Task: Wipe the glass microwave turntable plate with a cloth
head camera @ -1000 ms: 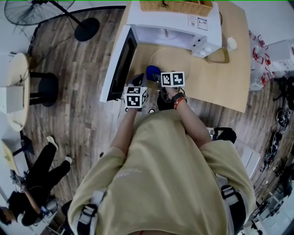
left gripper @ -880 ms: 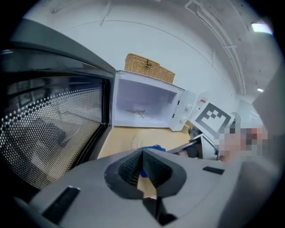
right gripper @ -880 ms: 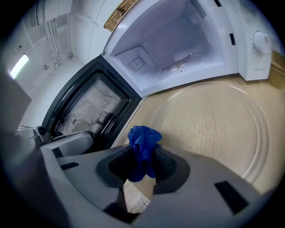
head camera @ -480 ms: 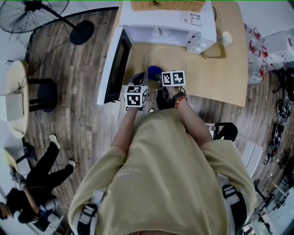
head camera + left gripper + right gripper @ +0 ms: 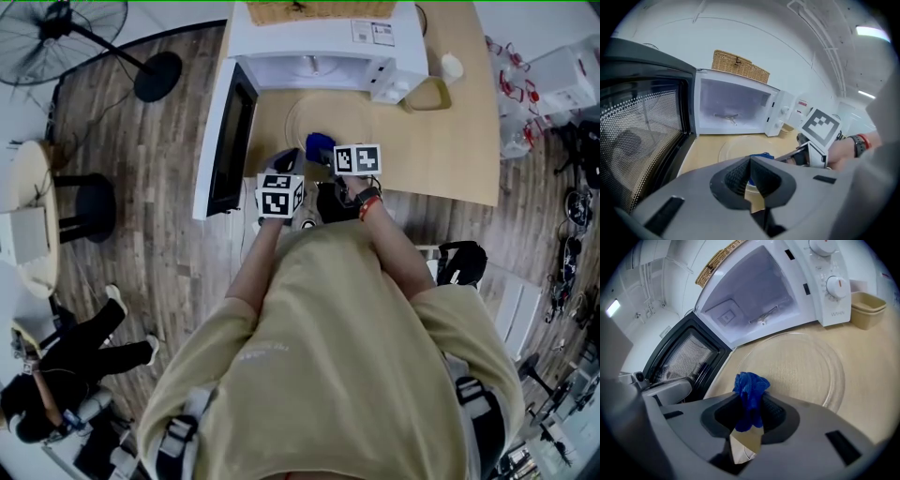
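Plank floor (image 5: 159, 187) all round, with a pale wooden table (image 5: 450, 141) at the far side. Hardly any change from a second ago: same spot for both grippers at the near table edge, same pinch on the cloth. Only a small shift of the whole view, with the table now a little further up the frame and the person (image 5: 56, 375) at near left a little lower.

Far left, a standing fan (image 5: 56, 28). Next, a white microwave (image 5: 319, 37) with a wicker basket (image 5: 319, 9) on top and its door (image 5: 225, 141) swung open to the left. Left gripper (image 5: 750, 164) just beside that door, clenched on nothing, jaws pressed together. Glass turntable plate (image 5: 801, 366) flat on the table just in front of the open microwave, outside the oven. Right gripper (image 5: 751, 401) clamped on a bunched blue cloth (image 5: 750, 385), held over the plate's near rim; cannot tell whether cloth and glass touch. Right of the microwave, a beige tub (image 5: 427, 94).
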Demonstrator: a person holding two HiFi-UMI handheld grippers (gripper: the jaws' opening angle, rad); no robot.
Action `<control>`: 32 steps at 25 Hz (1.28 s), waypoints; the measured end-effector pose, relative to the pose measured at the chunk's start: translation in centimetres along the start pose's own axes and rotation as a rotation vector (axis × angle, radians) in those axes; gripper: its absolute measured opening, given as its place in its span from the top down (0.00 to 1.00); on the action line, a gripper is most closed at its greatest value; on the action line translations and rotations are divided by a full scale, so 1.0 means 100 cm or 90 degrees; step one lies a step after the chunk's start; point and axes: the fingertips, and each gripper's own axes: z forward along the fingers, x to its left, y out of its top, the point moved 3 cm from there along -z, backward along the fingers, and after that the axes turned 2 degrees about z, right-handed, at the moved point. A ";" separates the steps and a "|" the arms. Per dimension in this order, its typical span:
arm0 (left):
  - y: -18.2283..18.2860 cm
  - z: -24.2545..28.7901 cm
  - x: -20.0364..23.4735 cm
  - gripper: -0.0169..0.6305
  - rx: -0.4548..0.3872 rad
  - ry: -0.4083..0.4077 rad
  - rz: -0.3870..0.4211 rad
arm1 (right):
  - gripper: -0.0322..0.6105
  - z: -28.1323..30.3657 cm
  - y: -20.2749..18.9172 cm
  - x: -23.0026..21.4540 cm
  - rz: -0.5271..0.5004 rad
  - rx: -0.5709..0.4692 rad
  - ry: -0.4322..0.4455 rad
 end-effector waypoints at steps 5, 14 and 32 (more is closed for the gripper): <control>0.003 0.006 -0.009 0.96 0.001 -0.017 0.014 | 0.77 -0.011 -0.001 -0.011 0.011 -0.014 -0.018; 0.006 0.023 -0.033 0.96 0.010 -0.055 0.046 | 0.77 -0.035 0.000 -0.040 0.046 -0.052 -0.064; 0.010 0.055 -0.081 0.96 0.032 -0.145 0.091 | 0.77 -0.084 -0.004 -0.090 0.106 -0.120 -0.158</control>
